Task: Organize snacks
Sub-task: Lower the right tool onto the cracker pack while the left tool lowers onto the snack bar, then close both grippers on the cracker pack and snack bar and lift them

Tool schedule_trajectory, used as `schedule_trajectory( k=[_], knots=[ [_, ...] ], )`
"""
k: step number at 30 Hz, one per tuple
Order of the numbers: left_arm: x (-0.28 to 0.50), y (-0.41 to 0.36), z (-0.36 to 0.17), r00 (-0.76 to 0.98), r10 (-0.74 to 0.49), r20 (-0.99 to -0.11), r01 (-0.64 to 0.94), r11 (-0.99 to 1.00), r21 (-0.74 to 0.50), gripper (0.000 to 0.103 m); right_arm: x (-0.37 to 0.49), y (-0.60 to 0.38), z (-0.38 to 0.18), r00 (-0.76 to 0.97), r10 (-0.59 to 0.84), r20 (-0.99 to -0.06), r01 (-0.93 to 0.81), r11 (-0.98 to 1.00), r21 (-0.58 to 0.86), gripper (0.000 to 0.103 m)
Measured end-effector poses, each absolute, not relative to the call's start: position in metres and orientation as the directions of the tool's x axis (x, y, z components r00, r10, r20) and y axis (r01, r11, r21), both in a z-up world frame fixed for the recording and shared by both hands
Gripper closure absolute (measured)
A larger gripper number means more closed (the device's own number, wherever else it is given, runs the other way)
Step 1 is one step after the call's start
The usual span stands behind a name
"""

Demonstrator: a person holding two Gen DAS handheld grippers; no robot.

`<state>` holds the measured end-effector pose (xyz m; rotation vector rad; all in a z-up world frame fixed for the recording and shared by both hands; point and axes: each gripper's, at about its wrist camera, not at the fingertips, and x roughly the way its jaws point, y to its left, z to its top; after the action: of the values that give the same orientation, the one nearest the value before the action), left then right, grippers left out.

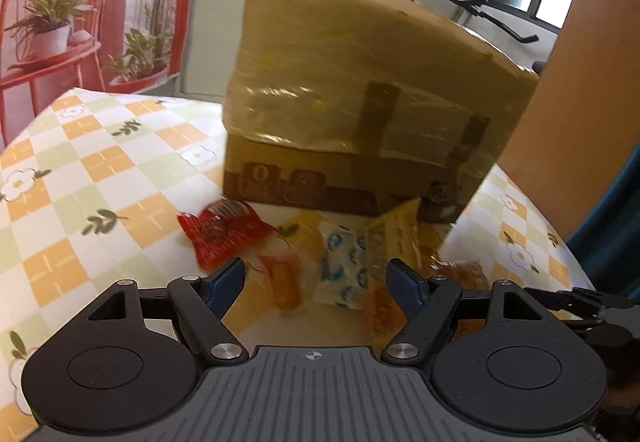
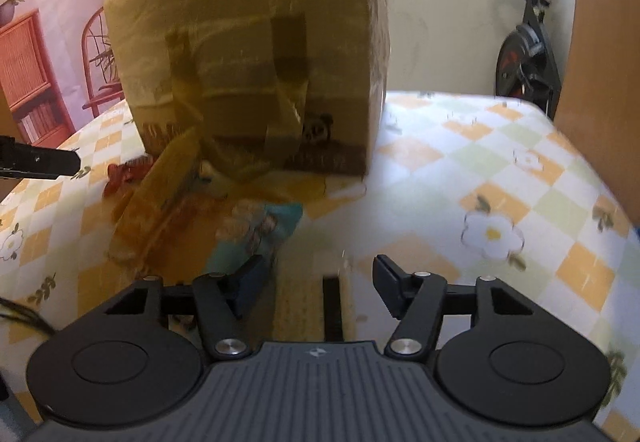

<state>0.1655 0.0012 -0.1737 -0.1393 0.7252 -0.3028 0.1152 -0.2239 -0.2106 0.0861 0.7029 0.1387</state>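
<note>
- The worktop (image 1: 100, 169), under a checked flower-print cloth, carries a tape-wrapped cardboard box (image 1: 360, 89) at the far centre, with the snacks scattered loose in front of its near face.
- Going left to right in the left wrist view: a red packet (image 1: 222, 230), a small orange snack (image 1: 284, 282), a white-and-blue packet (image 1: 344, 262), a tall yellow packet (image 1: 394, 238) leaning near the box, and another orange wrapper (image 1: 460, 270) at the right.
- The left gripper (image 1: 316, 278) hovers just near of this pile, jaws released and wide, holding nothing.
- The right gripper (image 2: 316, 278) is likewise spread and empty; a teal packet (image 2: 260, 234) lies just beyond its left jaw.
- Judgement: this looks like the approach before a pick, with no snack yet gathered.
- The next move calls for settling on one packet, lowering the jaws astride it and closing gently, since the wrappers are thin and overlap.
- Both views are blurred, so exact contacts are unclear.
</note>
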Motion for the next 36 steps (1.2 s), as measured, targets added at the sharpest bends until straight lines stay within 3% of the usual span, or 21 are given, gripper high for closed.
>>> schedule_trajectory(
  k=[3,6,9,18,22,29,36],
  knots=[
    [0.161,-0.007,-0.178,0.694,-0.332,-0.639,0.24,0.943,-0.229,0.024,0.109,-0.221,-0.217,0.742,0.162,-0.65,-0.107,0.986,0.124,0.043],
    [0.16,-0.01,-0.182,0.681,-0.345,-0.646,0.251,0.938,-0.237,0.024,0.105,-0.22,-0.223,0.738,0.145,-0.66,-0.095,0.989,0.11,0.053],
    [0.16,-0.011,-0.184,0.676,-0.355,-0.646,0.255,0.935,-0.246,0.025,0.105,-0.229,-0.227,0.739,0.174,-0.65,-0.082,0.982,0.17,0.054],
    [0.168,-0.017,-0.186,0.662,-0.375,-0.649,0.257,0.927,-0.273,0.026,0.13,-0.239,-0.23,0.767,0.142,-0.626,-0.054,0.986,0.157,0.054],
    [0.174,-0.026,-0.189,0.64,-0.404,-0.654,0.276,0.915,-0.294,0.034,0.135,-0.241,-0.233,0.785,0.124,-0.606,-0.045,0.988,0.145,0.054],
    [0.183,-0.036,-0.2,0.62,-0.427,-0.658,0.269,0.904,-0.334,0.035,0.128,-0.241,-0.237,0.809,0.117,-0.576,-0.05,0.99,0.132,0.054],
    [0.19,-0.039,-0.21,0.592,-0.458,-0.663,0.25,0.887,-0.389,0.051,0.129,-0.243,-0.238,0.809,0.131,-0.573,-0.059,0.988,0.143,0.054]
  ],
)
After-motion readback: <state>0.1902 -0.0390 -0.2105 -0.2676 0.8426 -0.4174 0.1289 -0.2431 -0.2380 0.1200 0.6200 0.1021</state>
